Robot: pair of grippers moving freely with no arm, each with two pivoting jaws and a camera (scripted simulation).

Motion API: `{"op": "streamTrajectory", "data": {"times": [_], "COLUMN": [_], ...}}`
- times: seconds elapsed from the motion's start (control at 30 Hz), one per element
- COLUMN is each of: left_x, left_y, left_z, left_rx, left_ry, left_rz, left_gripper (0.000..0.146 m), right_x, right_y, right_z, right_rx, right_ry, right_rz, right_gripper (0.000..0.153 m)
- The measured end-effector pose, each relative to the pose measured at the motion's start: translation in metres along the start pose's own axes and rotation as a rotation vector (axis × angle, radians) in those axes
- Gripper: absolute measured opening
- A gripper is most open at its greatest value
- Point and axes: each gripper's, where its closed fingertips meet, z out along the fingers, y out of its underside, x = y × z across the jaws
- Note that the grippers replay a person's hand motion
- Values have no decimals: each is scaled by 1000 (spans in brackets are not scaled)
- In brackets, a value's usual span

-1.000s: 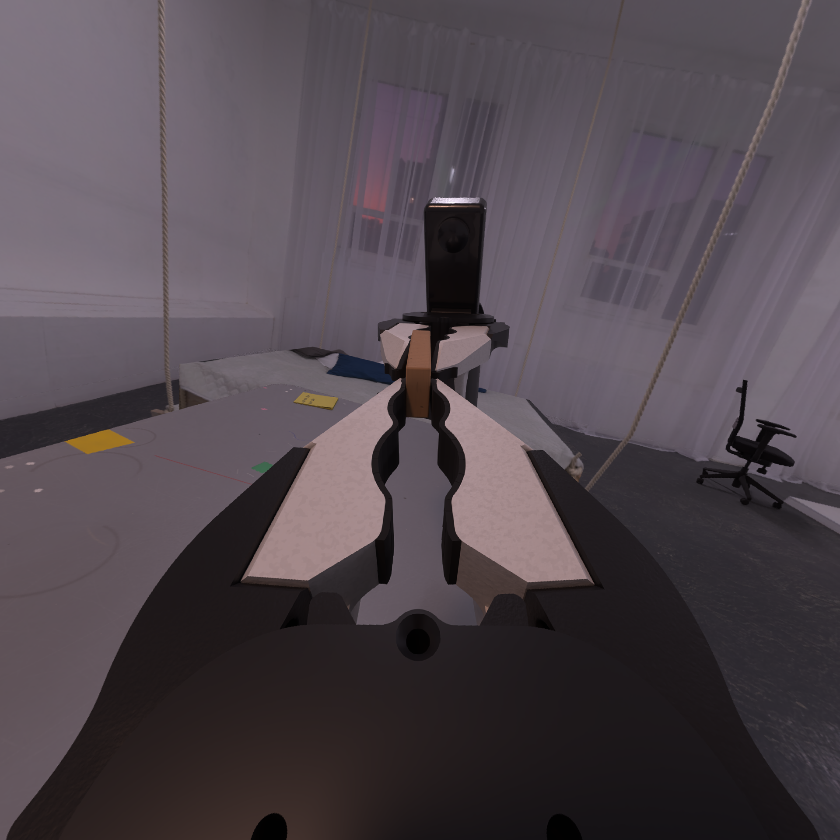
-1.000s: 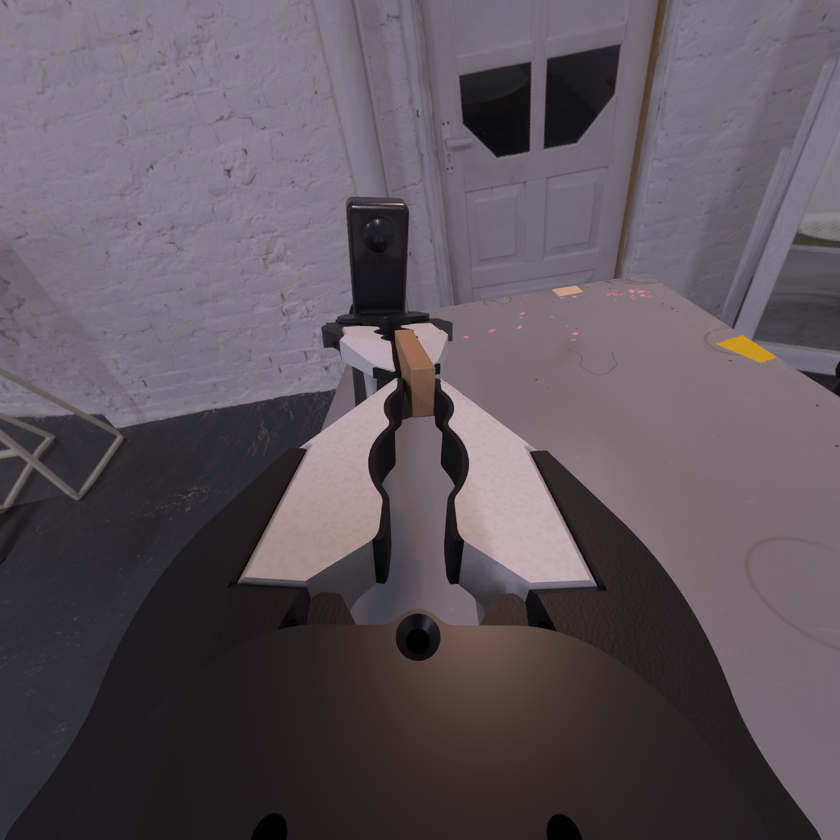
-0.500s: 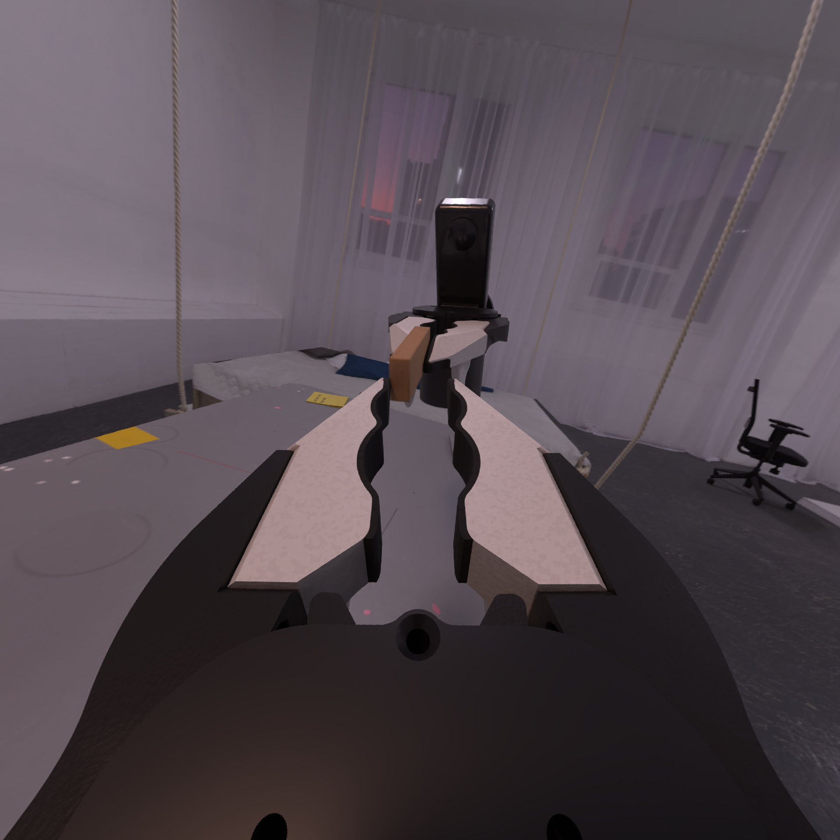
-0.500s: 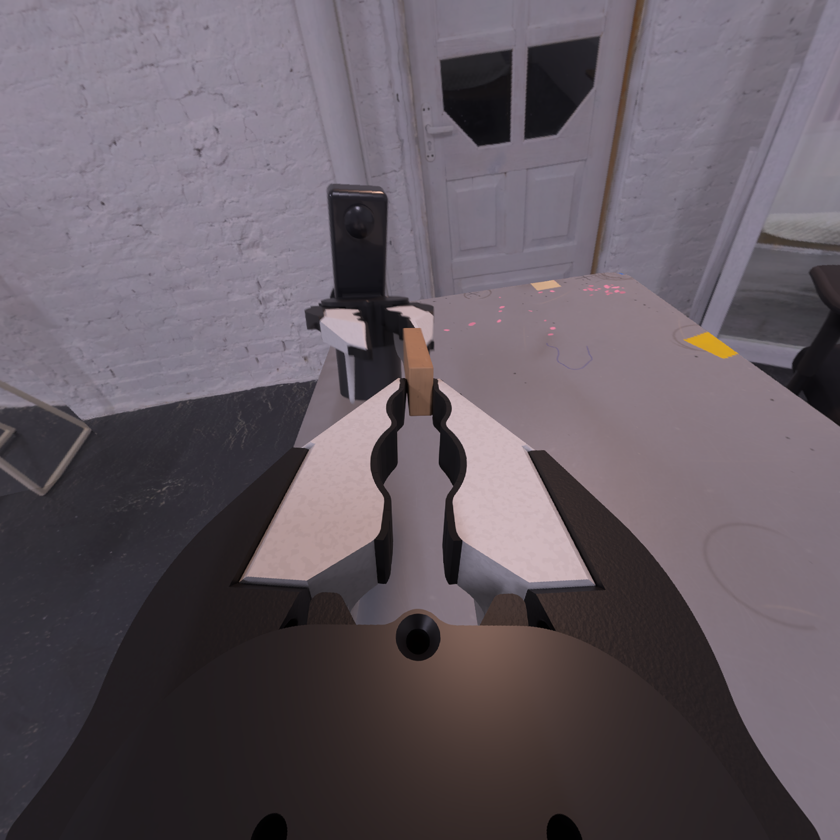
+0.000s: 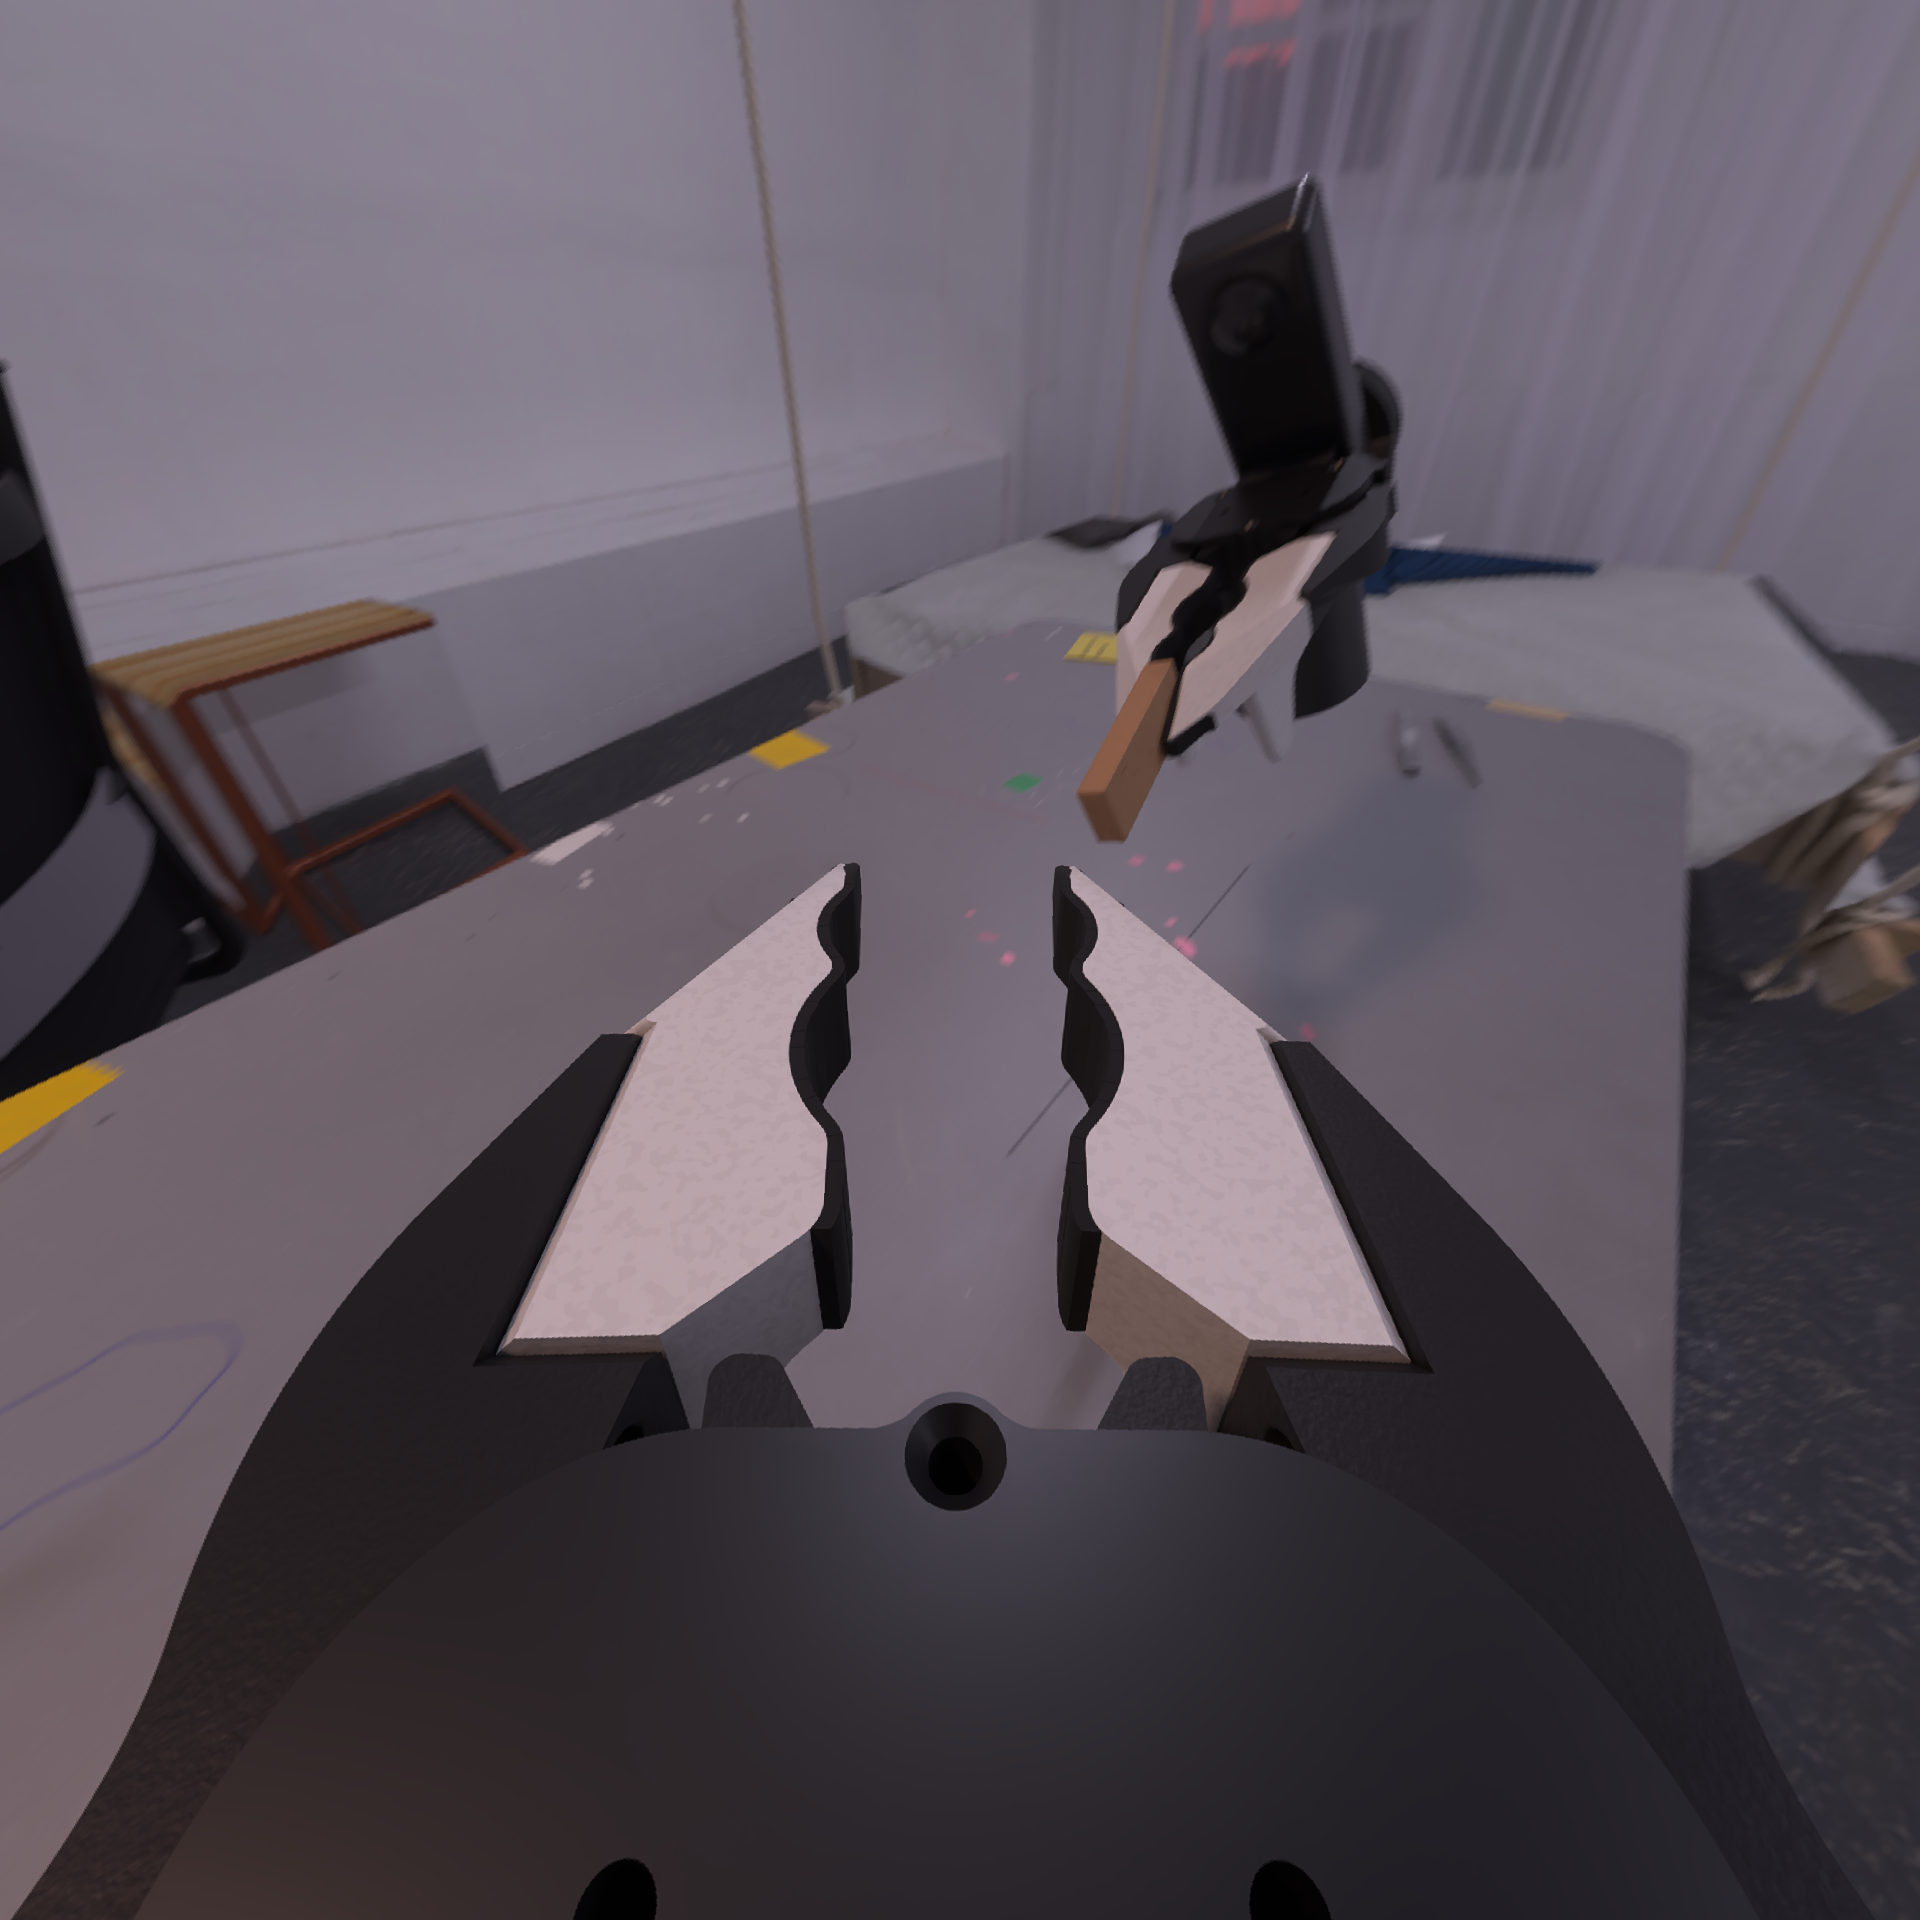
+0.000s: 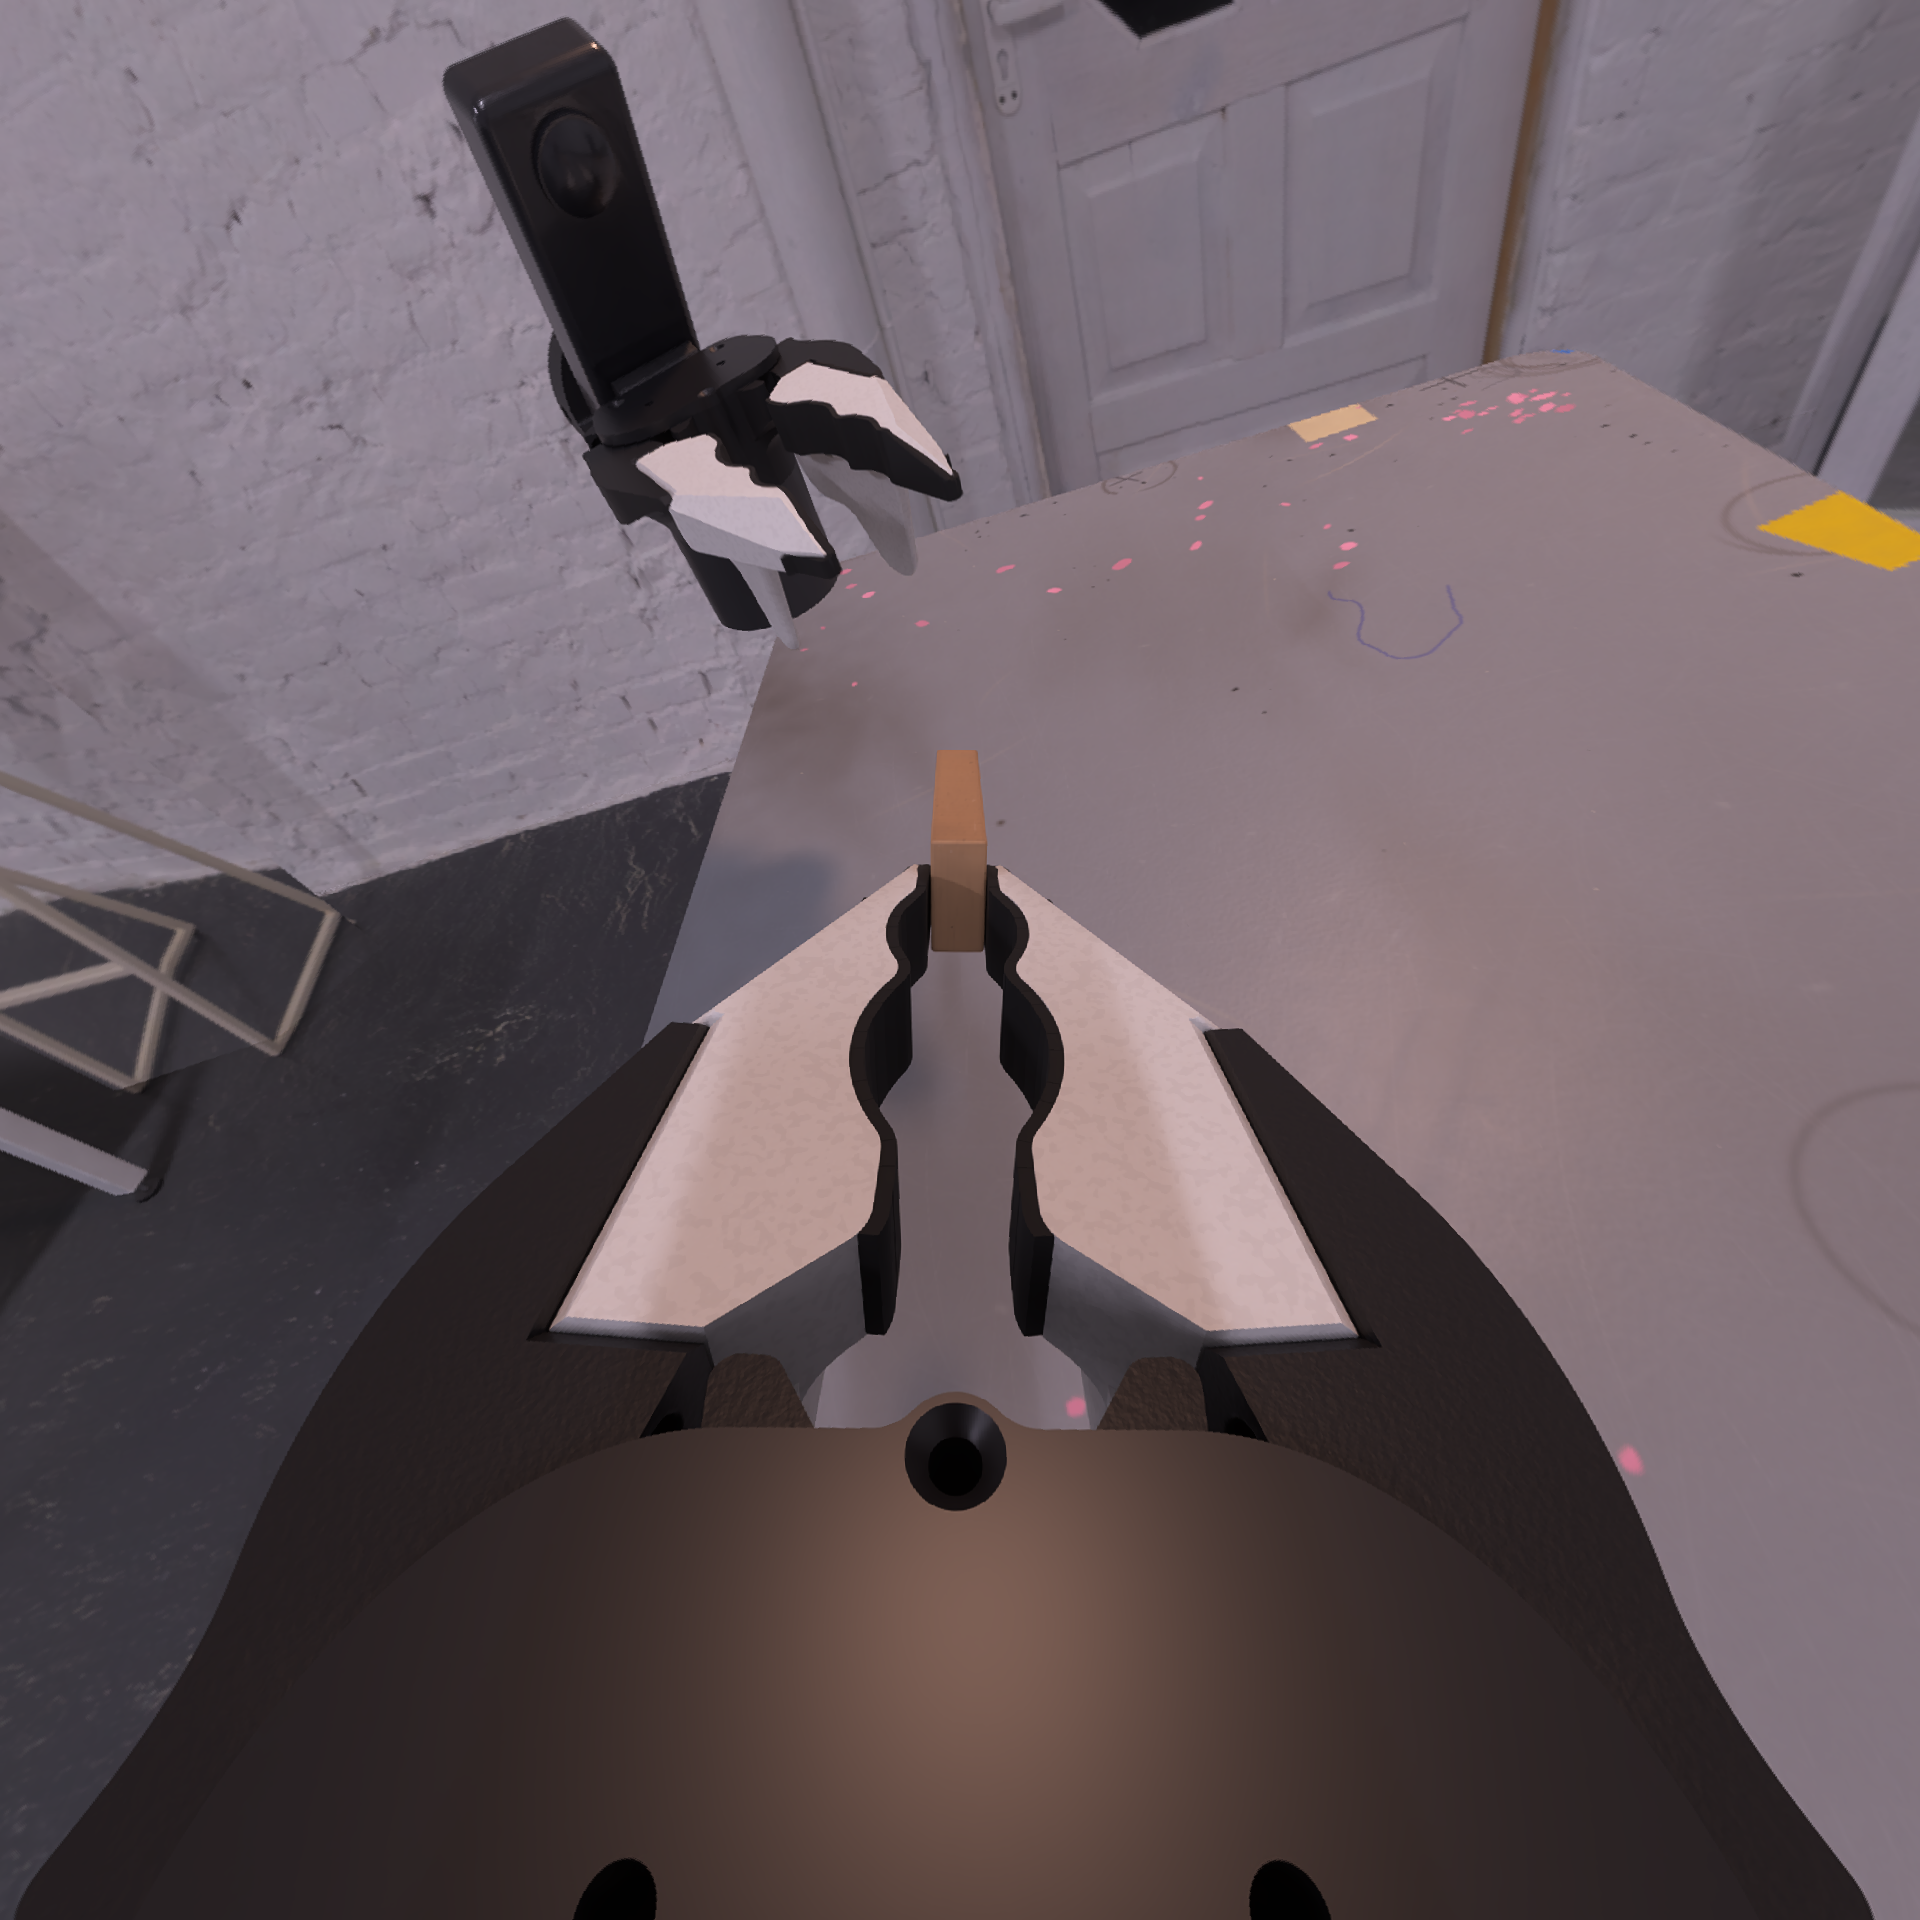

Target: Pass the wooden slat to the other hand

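My left tool (image 5: 954, 894) has a matt black plastic shell and pale, faintly speckled fingers (image 5: 717, 1122) edged with smooth dark pads. My right tool (image 6: 954, 891) looks alike. The small tan wooden slat (image 6: 956, 852) is smooth and unvarnished. The grey tabletop (image 6: 1455, 831) has a dull satin sheen, flecked with pink paint. Behind stands a rough whitewashed brick wall (image 6: 260, 416).

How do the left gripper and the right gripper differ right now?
The left gripper is open with nothing between its fingers; the right gripper is shut on the wooden slat. The left gripper sits off the table edge; the right gripper hangs over the table. Both share black bodies and pale, wavy-edged fingers.
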Motion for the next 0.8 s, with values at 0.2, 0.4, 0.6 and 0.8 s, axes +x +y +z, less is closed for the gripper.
{"op": "streamTrajectory", "data": {"times": [0.2,0.4,0.6,0.8], "left_x": [-11,-21,-27,-40], "left_y": [41,107,138,141], "left_z": [-23,-32,-27,-22], "left_rx": [-191,-429,-512,-505], "left_ry": [-59,-164,-214,-230], "left_rz": [20,33,35,2], "left_gripper": [40,51,54,54], "right_x": [9,26,33,38], "right_y": [6,23,31,32], "right_z": [22,34,39,41], "right_rx": [-37,-108,-114,-94], "right_ry": [-29,15,8,-2], "right_rz": [5,0,9,18], "right_gripper": [9,9,9,9]}}
